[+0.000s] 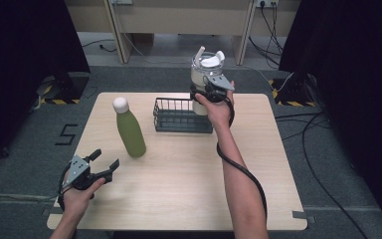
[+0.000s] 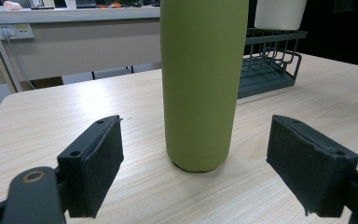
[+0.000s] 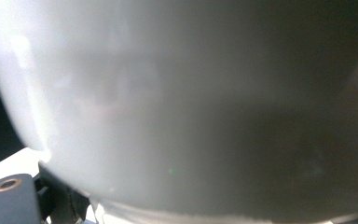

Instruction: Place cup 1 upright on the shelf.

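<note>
The right gripper [image 1: 210, 92] holds the white cup [image 1: 203, 74] in the air, above the far right of the wire basket [image 1: 181, 122]. The left gripper [image 1: 101, 164] has its jaws wide apart, near the upright green bottle [image 1: 130, 132].

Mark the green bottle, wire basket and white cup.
green bottle [image 1: 131, 134], high view, middle of its body
wire basket [image 1: 175, 126], high view, near rim
white cup [image 1: 202, 73], high view, upper wall below the lid
</note>
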`<state>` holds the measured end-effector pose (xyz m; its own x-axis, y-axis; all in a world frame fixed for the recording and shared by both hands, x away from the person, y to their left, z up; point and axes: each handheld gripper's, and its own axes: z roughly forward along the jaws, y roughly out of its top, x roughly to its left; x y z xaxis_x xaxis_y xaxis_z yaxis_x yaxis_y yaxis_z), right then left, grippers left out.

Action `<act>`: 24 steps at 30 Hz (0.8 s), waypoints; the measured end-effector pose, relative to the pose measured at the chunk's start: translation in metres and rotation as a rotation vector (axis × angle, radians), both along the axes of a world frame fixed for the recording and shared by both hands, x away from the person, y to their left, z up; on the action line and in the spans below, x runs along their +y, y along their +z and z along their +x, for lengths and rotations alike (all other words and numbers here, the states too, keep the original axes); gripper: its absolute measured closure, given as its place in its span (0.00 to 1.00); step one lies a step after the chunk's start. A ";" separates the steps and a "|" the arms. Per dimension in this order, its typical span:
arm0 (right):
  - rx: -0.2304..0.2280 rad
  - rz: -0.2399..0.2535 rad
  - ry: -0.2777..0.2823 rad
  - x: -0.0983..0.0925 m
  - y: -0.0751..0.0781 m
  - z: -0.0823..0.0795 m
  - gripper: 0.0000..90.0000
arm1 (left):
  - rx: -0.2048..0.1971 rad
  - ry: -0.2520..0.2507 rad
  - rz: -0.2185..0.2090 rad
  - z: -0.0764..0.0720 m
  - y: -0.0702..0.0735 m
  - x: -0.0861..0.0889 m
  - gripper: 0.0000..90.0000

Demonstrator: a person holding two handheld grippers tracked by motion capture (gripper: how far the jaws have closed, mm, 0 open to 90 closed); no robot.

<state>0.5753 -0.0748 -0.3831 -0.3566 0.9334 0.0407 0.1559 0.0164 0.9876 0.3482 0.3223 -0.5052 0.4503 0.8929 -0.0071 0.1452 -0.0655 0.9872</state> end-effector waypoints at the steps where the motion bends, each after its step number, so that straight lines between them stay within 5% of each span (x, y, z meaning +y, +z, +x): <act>1: -0.002 -0.006 -0.001 -0.001 -0.001 0.001 0.12 | 0.000 0.000 0.001 0.000 0.000 0.000 0.20; 24: 0.051 -0.022 -0.009 0.005 -0.030 0.014 0.12 | 0.002 -0.002 -0.003 0.000 -0.001 -0.001 0.20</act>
<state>0.5888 -0.0701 -0.4126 -0.3462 0.9374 0.0384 0.2059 0.0360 0.9779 0.3485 0.3216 -0.5059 0.4519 0.8920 -0.0102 0.1470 -0.0632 0.9871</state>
